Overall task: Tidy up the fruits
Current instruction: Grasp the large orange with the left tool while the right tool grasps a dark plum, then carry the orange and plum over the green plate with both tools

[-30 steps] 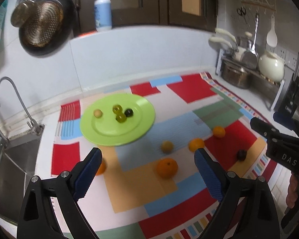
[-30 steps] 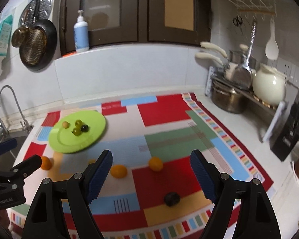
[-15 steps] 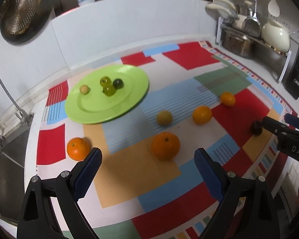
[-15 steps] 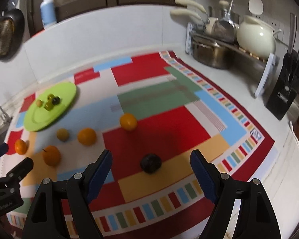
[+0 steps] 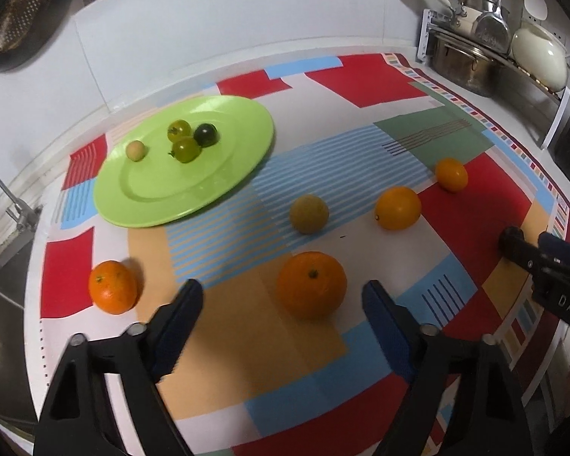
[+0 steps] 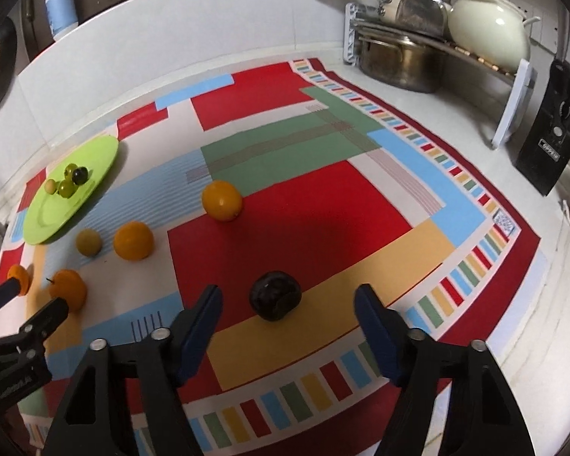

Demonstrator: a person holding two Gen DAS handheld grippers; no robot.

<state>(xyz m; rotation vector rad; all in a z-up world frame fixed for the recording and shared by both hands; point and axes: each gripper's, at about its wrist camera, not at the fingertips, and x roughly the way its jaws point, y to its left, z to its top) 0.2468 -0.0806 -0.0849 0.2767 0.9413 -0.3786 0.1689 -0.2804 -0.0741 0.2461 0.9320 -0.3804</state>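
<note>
While both tongs gape wide, the left gripper (image 5: 283, 304) hangs over a big orange (image 5: 311, 284), the right gripper (image 6: 288, 309) over a dark plum (image 6: 274, 295); farther back, small fruits sit on the green plate (image 5: 163, 197).

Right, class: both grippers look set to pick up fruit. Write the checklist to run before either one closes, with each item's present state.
1. Left gripper open: ok.
2. Large orange between its fingers: not ok, it lies just ahead of the tips.
3. Right gripper open: ok.
4. Dark fruit lined up with the right gripper: ok.
5. Green plate has bare room: ok.
6. Fruit firmness: cannot tell.
</note>
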